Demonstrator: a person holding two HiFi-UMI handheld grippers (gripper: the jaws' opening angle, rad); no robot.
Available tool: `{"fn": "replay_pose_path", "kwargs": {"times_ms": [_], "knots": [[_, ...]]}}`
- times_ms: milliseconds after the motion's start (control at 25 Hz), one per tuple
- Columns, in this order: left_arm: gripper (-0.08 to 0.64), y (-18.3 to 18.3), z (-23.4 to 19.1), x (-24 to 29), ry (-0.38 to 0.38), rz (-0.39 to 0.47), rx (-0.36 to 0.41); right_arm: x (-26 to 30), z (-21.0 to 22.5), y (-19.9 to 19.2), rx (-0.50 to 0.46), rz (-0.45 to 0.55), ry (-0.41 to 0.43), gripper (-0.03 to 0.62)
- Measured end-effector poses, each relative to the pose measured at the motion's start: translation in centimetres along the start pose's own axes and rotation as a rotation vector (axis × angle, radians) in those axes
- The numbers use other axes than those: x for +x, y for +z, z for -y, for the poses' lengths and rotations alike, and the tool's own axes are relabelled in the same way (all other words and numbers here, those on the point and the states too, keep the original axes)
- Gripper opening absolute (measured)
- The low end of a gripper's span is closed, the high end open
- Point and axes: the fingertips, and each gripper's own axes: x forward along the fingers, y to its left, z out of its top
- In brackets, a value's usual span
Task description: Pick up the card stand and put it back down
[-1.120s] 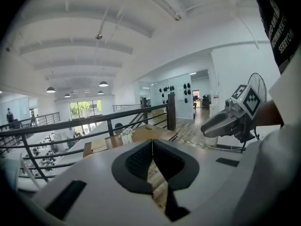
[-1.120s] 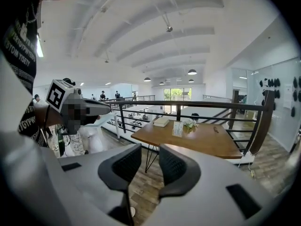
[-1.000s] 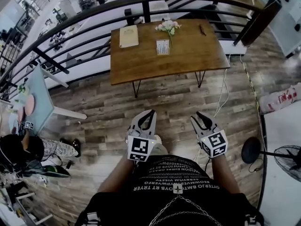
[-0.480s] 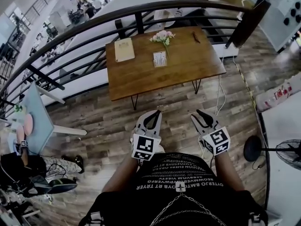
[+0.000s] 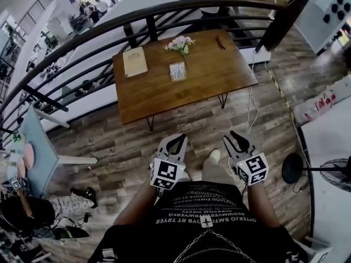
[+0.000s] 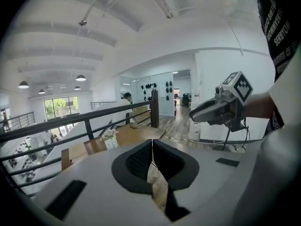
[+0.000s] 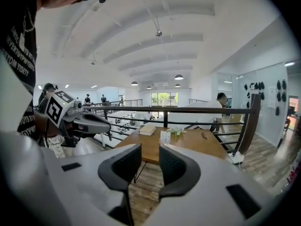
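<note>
Two things flank the card stand (image 5: 177, 70): flowers (image 5: 180, 44) just beside, book (image 5: 135, 62) leftward.

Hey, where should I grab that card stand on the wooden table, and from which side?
Probably pinch the card stand across its thin upright panel, near the top, coming from the near side: the flowers stand close behind it.

- An open-plan office or lab on an upper gallery: a curved black railing (image 5: 137, 16) runs along the far edge, with desks and people on the lower floor (image 7: 123, 121) beyond.
- Wood-plank floor (image 5: 126, 141), with a wooden table (image 5: 208, 75) near the railing.
- White beamed ceiling with pendant lamps (image 7: 178, 77).
- Standing fan (image 5: 335, 174) at right.
</note>
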Motion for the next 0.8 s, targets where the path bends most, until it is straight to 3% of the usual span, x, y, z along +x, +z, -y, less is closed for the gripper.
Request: {"fn": "replay_pose_path", "kwargs": {"times_ms": [360, 800], "knots": [[0.029, 2.2, -3.5, 2.1, 0.124, 0.024, -0.04, 2.4, 4.6, 0.4, 0.031, 0.028, 0.024, 0.107], [0.029, 4.6, -7.4, 7.9, 0.206, -0.015, -0.068, 9.2, 9.5, 2.9, 0.007, 0.011, 0.157, 0.107]]}}
